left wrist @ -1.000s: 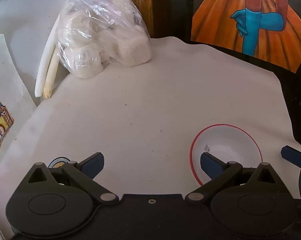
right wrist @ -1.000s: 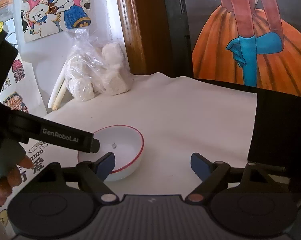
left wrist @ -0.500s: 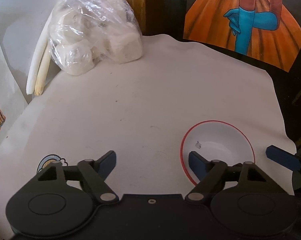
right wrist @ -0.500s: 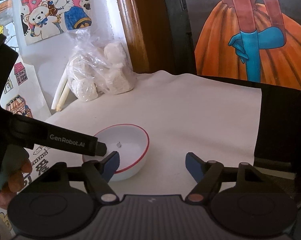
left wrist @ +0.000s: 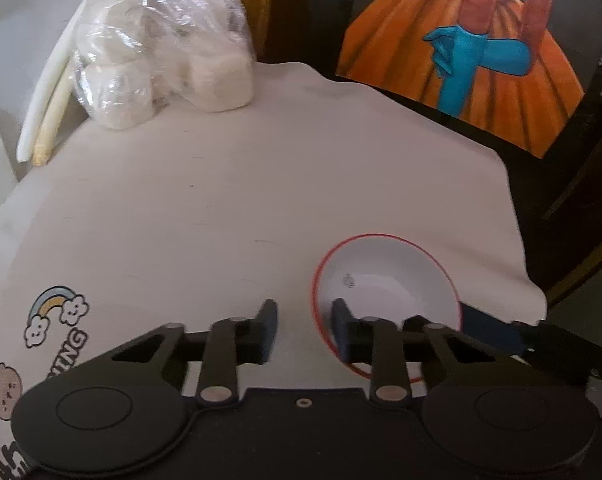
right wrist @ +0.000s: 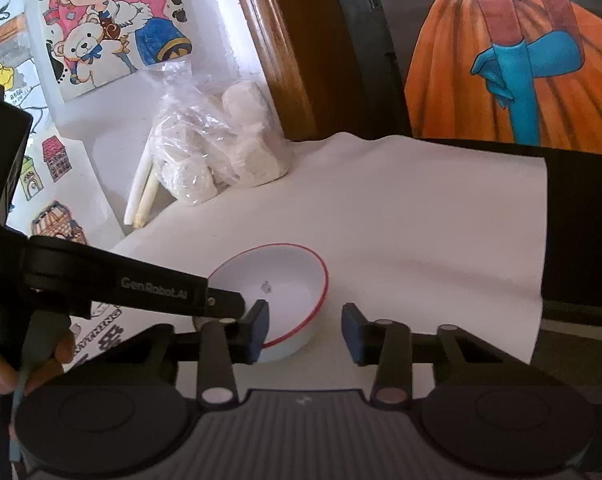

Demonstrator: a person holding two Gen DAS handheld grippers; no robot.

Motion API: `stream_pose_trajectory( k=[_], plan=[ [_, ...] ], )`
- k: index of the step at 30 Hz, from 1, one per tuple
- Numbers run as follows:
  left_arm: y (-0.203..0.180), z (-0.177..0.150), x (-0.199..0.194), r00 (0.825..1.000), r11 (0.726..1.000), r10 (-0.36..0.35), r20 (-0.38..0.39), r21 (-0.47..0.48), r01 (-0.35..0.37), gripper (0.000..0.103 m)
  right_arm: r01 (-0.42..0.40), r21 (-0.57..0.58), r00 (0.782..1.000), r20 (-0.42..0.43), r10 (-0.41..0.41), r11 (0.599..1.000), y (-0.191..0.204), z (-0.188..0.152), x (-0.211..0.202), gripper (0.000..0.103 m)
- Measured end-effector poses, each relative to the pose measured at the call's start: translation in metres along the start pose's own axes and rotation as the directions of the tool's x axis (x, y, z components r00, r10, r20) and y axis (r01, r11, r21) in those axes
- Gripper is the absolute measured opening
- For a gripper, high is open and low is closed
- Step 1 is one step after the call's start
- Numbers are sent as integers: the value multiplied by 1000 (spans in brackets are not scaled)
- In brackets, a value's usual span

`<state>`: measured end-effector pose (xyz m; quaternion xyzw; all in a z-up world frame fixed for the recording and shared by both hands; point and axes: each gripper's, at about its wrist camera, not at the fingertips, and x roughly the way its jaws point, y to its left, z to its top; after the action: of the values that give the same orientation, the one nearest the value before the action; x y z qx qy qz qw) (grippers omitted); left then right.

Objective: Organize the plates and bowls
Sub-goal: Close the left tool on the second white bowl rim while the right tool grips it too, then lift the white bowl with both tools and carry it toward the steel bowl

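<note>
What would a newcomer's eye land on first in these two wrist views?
Probably the white red-rimmed bowl near the front of the pale cloth-covered table, with both grippers' blue pads close to its rim. Next, the clear plastic bag of white lumps at the far left, and the orange-skirt picture behind.

White bowl (left wrist: 385, 292) with a thin red rim (right wrist: 277, 280), upright and empty save a small grey mark on the inner wall. Sits on the white cloth near its front edge. Tilt, if any, impossible to judge.
</note>
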<state>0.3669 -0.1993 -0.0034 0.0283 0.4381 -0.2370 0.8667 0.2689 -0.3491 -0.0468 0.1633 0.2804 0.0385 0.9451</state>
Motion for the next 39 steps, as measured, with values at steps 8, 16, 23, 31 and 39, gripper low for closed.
stream_pose_trajectory(
  k=[8, 16, 23, 31, 39],
  plan=[
    [-6, -4, -8, 1000, 999, -24, 7, 27, 24, 11, -3, 25, 1000, 0, 3, 1000, -1, -2, -3, 23],
    [-6, -10, -19, 1000, 1000, -24, 16, -17, 24, 10, -2, 75, 1000, -2, 2, 997, -3, -8, -9, 19],
    [-10, -17, -46, 998, 999, -30, 58, -11, 31, 10, -22, 87, 1000, 24, 20, 996, 2, -9, -30, 19],
    [-13, -27, -78, 995, 999, -27, 95, -14, 29, 10, -38, 73, 998, 49, 35, 997, 15, -10, -56, 19],
    [-11, -44, -113, 991, 1000, -12, 136, -23, 16, 10, -61, 46, 996, 70, 57, 997, 33, -12, -85, 19]
  ],
)
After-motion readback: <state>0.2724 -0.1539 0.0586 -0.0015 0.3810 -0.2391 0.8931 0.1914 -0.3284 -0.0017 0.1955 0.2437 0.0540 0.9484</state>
